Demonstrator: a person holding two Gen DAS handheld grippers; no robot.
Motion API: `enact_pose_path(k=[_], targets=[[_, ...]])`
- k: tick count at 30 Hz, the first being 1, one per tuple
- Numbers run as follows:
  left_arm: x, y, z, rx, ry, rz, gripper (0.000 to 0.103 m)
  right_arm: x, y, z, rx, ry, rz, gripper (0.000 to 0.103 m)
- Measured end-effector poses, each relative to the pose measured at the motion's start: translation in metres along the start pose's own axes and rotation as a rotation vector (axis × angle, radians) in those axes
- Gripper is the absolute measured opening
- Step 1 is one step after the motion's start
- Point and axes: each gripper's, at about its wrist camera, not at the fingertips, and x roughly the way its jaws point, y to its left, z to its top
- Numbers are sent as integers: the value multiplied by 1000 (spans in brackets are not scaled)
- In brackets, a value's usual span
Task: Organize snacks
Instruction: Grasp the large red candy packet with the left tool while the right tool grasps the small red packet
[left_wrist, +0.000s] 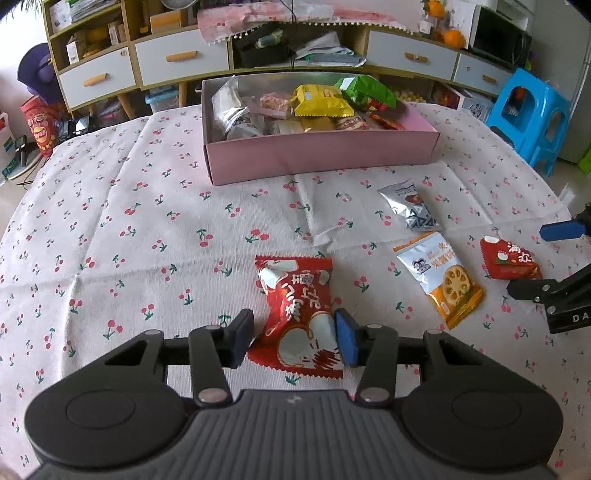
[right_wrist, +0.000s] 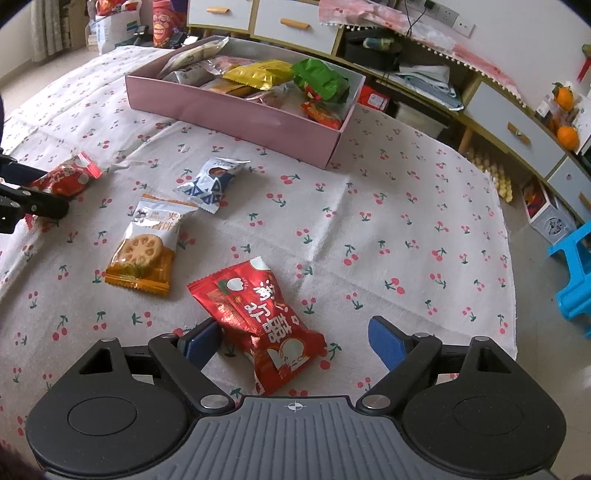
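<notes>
A pink box (left_wrist: 321, 153) (right_wrist: 236, 110) holding several snack packets stands at the far side of the table. My left gripper (left_wrist: 295, 338) is open with its fingers on either side of a red packet (left_wrist: 297, 314) lying on the cloth; the right pad touches it. My right gripper (right_wrist: 295, 341) is open around a second red packet (right_wrist: 258, 321) (left_wrist: 509, 260); its left pad touches it. An orange-and-white biscuit packet (left_wrist: 439, 277) (right_wrist: 146, 245) and a silver-blue packet (left_wrist: 410, 205) (right_wrist: 210, 181) lie between them.
The cherry-print tablecloth (left_wrist: 147, 229) covers the table. A blue plastic stool (left_wrist: 532, 114) (right_wrist: 576, 280) stands past the right edge. A cabinet with drawers (left_wrist: 181, 59) runs behind the table. The left gripper shows at the left edge of the right wrist view (right_wrist: 37, 199).
</notes>
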Motion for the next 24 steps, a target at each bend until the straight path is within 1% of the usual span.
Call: enact_pose_path(k=[6, 7, 8, 9, 11, 12, 14, 16, 20, 24], targets=[[-6, 2, 8, -14, -34, -12, 41, 0, 3, 2, -1, -2, 9, 86], [-7, 2, 10, -13, -44, -13, 41, 0, 3, 3, -4, -3, 12, 84], [-9, 2, 12, -12, -53, -19, 28, 0, 4, 3, -7, -5, 17, 80], [-10, 1, 13, -6, -57, -23, 29, 0, 5, 3, -7, -6, 27, 77], [-11, 0, 16, 1, -67, -24, 29, 0, 5, 5, 2, -3, 51, 65], [-11, -1, 16, 5, -68, -23, 29, 0, 5, 5, 7, -1, 61, 62], [-10, -2, 16, 7, -65, -25, 28, -1, 7, 7, 13, 3, 81, 48], [-9, -2, 16, 7, -62, -27, 28, -1, 9, 8, 11, 6, 90, 42], [-11, -2, 17, 5, -69, -30, 28, -2, 14, 11, -2, 7, 78, 38], [-14, 0, 19, -4, -78, -37, 28, -4, 14, 14, 18, 6, 82, 36]])
